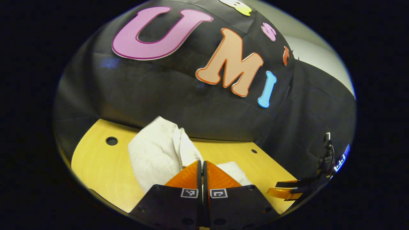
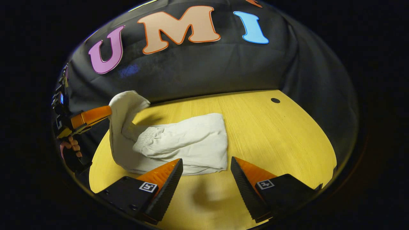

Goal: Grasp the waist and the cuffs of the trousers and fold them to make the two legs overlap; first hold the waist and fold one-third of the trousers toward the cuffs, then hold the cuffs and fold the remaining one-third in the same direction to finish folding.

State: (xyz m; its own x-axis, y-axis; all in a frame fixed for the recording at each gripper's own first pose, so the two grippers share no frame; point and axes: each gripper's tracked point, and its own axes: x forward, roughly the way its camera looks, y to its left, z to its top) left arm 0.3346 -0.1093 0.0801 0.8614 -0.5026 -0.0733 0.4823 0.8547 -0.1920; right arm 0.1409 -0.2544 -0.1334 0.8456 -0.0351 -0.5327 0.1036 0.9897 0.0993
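Yellow wooden bench ahead of and beneath both tools. White trousers partly folded on bench just ahead of right tool; one end lifted up at far left. Right tool's fingers spread wide, empty, poised above bench edge. Left tool pinched closed on lifted trousers end, cloth bunched just past fingertips. Hand gripping left tool's handle, far left of right tool.
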